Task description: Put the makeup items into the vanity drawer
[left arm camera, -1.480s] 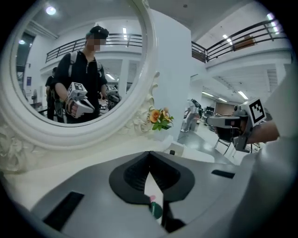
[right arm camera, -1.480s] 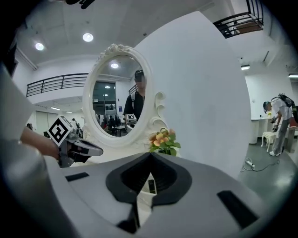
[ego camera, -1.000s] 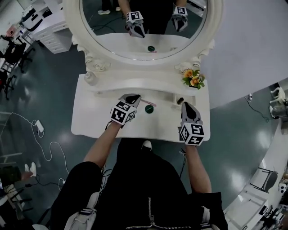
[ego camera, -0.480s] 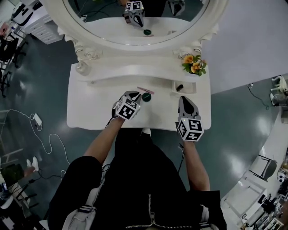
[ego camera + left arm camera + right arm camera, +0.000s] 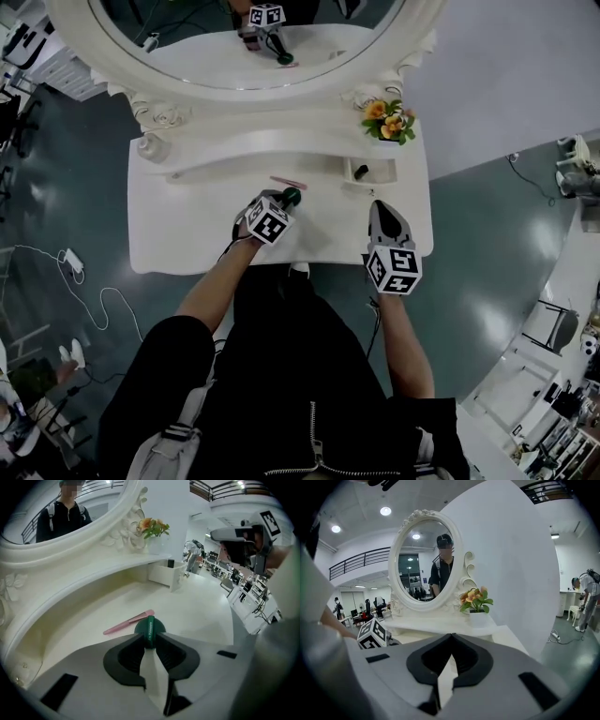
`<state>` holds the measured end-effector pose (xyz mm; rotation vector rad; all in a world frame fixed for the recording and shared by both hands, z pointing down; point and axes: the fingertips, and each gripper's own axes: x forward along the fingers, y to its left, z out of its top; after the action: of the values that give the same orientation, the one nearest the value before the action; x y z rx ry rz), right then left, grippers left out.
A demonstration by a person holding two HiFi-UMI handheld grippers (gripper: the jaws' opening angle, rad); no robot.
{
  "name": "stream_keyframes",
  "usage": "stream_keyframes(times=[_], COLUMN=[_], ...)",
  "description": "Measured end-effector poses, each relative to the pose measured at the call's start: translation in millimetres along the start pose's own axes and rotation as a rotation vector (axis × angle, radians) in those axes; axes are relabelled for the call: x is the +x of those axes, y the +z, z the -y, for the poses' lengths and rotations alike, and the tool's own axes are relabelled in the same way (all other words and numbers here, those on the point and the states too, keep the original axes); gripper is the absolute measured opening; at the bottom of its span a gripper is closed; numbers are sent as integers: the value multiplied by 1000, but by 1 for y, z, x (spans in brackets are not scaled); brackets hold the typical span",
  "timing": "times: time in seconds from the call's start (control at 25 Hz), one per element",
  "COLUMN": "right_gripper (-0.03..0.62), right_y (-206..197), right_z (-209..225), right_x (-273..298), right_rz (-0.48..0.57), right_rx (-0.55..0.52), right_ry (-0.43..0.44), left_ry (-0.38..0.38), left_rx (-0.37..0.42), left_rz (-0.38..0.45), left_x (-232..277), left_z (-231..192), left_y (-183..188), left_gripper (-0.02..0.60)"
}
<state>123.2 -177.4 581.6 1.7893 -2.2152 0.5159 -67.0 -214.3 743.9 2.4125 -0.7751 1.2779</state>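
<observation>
- White worktop [image 5: 178, 234]: a pink brush [image 5: 288, 183] and a green compact [image 5: 292, 196] lie out, left of the open drawer [image 5: 373, 182].
- Left gripper [image 5: 282, 200], also left of the drawer: fingers have just been opening and stand slightly apart, tips at the compact, not clamping it.
- Drawer holds one small dark item [image 5: 361, 172].
- Right gripper [image 5: 379, 205], just in front of the drawer: fingers closed, empty.
- Early stage, I judge: brush and compact remain to stow.

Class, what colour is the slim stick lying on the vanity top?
Pink; the left gripper view shows the stick best.
</observation>
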Motion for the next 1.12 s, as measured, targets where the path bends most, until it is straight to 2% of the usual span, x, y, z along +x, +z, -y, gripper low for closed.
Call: stream_keyframes(times=[0.16,0.2,0.32,0.52,0.68,0.88,1.12], right_gripper=[5,5,6,5,5,5,5], right_y=[-4,-5,-6,1,13,29,37], right_z=[8,10,13,15,12,13,20], right_x=[-7,-8,-11,-11,-11,-10,-14], right_rz=[1,1,4,23,47,82,97], right_rx=[13,15,21,20,4,-9,-19], right_ry=[-24,-29,-39,-40,-31,-25,-35], left_ry=[10,13,24,54,67,113,138], left_rx=[-17,-19,-19,-39,-86,-87,-43], left_rz=[-13,-11,22,145,262,411,450], left_x=[3,2,-6,-33,-68,-119,-147], left_z=[-3,-3,-5,-12,-18,-36,-46], left_y=[-1,-1,6,34,63,104,123], left_gripper=[59,27,21,21,21,21,21])
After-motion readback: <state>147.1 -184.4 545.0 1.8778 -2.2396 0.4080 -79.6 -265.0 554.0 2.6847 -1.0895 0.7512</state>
